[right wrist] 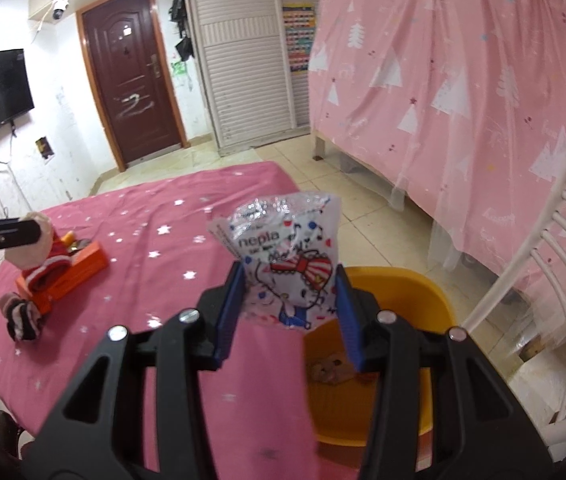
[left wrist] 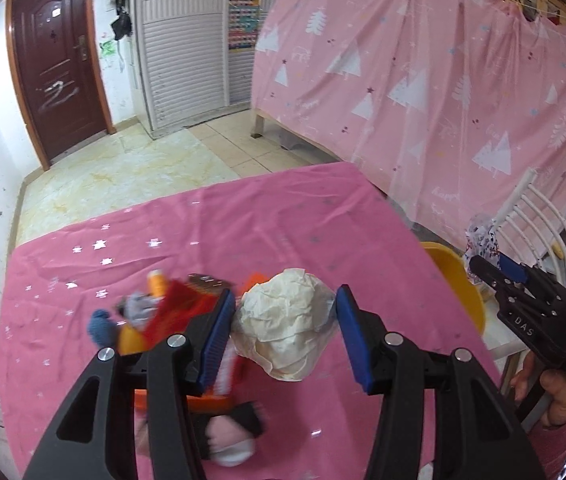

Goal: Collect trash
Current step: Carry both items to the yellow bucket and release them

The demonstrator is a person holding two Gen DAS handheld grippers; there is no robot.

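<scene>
My left gripper (left wrist: 285,330) is closed around a crumpled white paper ball (left wrist: 283,324) above the pink tablecloth (left wrist: 203,224); both blue pads touch its sides. My right gripper (right wrist: 289,308) is shut on a crinkly Hello Kitty tissue wrapper (right wrist: 283,256) and holds it at the table's right edge, beside the yellow bin (right wrist: 399,288). The bin has some brownish trash inside. In the left wrist view the right gripper (left wrist: 483,268) shows at the far right with the wrapper (left wrist: 481,236), next to the bin (left wrist: 459,280).
A toy pile with a Santa doll (right wrist: 47,256) and an orange box (right wrist: 79,272) lies on the table's left side; it also shows blurred in the left wrist view (left wrist: 171,308). A white chair (right wrist: 555,264) stands right of the bin. A pink curtain (right wrist: 463,80) hangs behind.
</scene>
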